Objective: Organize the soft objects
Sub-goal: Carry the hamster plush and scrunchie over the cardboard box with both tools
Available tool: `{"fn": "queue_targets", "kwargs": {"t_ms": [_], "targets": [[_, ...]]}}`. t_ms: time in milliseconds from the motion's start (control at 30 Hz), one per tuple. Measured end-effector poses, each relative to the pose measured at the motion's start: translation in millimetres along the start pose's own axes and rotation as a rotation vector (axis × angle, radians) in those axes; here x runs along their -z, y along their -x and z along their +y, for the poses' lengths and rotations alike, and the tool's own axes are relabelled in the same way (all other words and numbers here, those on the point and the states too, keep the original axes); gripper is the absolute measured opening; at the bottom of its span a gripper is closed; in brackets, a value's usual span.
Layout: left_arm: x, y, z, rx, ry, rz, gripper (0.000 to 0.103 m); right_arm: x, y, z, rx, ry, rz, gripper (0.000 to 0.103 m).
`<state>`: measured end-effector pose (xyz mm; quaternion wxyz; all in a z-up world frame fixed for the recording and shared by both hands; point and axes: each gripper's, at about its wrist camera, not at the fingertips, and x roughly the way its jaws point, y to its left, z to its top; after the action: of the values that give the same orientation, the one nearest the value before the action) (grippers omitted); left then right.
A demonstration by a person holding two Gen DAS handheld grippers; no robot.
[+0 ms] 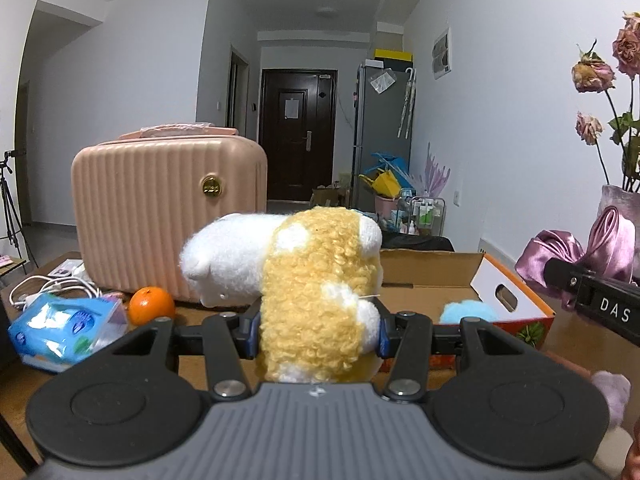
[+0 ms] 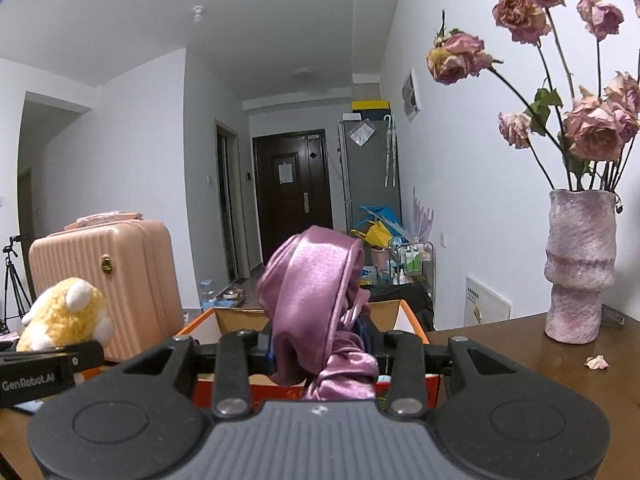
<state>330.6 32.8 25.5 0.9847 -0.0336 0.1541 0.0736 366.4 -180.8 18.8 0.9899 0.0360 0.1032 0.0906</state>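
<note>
On the brown table, from left: a blue tissue pack, an orange and a pink ribbed suitcase. The left gripper clamps a yellow-and-white plush toy raised before the open cardboard box, which contains a blue fluffy ball. The right gripper clamps a purple satin fabric piece above the same box. A pink vase of dried roses stands far right.
</note>
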Motion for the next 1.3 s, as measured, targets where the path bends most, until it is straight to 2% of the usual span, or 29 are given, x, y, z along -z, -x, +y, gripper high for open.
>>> {"fn": "queue_targets", "kwargs": {"t_ms": [733,1300], "targets": [[-25,-103,-32,0.014,-0.023,0.012,0.05,-19,-88,8,0.017,0.046,0.103,0.036],[-9,-154,-55,-0.017,-0.097,0.034,0.05,-5,-130,8,0.053,0.023,0.172,0.036]]}}
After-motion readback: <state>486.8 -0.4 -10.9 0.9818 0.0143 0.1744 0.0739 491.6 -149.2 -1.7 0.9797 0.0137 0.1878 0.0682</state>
